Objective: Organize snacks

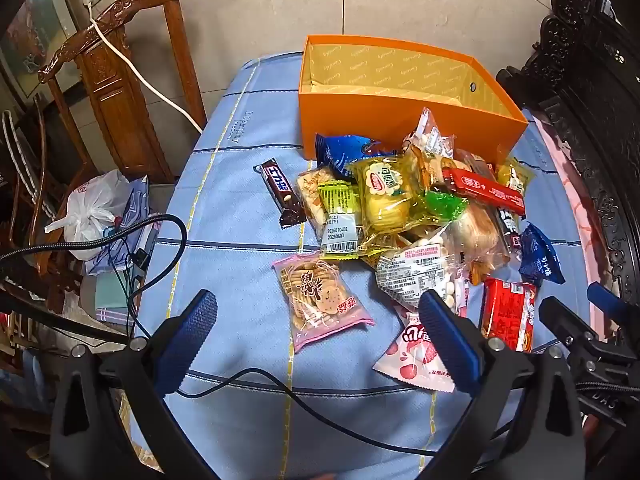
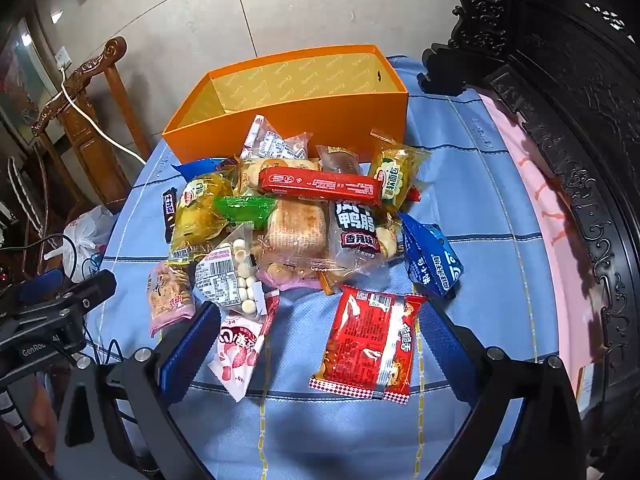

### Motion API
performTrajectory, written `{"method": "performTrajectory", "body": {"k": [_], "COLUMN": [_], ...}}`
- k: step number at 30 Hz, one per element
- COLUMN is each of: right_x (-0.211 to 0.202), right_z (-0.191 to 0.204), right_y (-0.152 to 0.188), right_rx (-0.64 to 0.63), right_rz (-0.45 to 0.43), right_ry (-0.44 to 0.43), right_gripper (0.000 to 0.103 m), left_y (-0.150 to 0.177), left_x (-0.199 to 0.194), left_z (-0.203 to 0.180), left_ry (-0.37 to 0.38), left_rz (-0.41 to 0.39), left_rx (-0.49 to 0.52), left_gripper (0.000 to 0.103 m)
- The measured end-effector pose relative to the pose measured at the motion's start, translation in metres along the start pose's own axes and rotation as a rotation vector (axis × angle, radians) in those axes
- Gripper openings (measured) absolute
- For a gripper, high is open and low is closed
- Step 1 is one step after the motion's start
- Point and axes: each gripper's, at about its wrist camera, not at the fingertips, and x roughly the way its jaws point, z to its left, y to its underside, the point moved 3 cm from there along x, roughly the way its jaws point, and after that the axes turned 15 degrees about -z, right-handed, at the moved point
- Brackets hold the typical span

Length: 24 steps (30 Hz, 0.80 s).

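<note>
A heap of snack packets point(image 1: 416, 208) point(image 2: 296, 220) lies on the blue checked tablecloth point(image 1: 240, 264) in front of an empty orange box point(image 1: 404, 120) point(image 2: 288, 120). My left gripper point(image 1: 320, 336) hangs open above the cloth, with a pink cracker packet point(image 1: 320, 300) lying under the gap between its fingers. My right gripper point(image 2: 320, 352) is open too, over a red packet point(image 2: 368, 348), a pink-and-white packet point(image 2: 240, 352) by its left finger. Neither gripper touches anything. A chocolate bar point(image 1: 282, 192) lies apart on the left.
A carved wooden chair point(image 1: 116, 80) with a white cable stands at the far left, a white plastic bag point(image 1: 92, 216) on a seat below it. Dark carved furniture point(image 2: 560, 120) borders the right. A black cable point(image 1: 280, 392) crosses the cloth near me.
</note>
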Motion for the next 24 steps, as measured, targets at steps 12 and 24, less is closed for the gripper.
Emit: {"method": "performTrajectory", "body": {"k": [12,24], "right_x": [-0.0006,-0.0022], "right_z": [-0.0010,-0.0022], "right_y": [0.0026,0.0027], "right_rx": [0.001,0.001], "right_rz": [0.000,0.001], "right_ry": [0.001,-0.002], "right_gripper": [0.100,0.100], "left_y": [0.0023,0.0050], "left_x": [0.0021,-0.0001], "left_z": [-0.0046,-0.0036], "left_ry": [0.006,0.004], "left_rz": [0.008,0.010], "left_rx": [0.012,0.003], "left_gripper": [0.099,0.099]}}
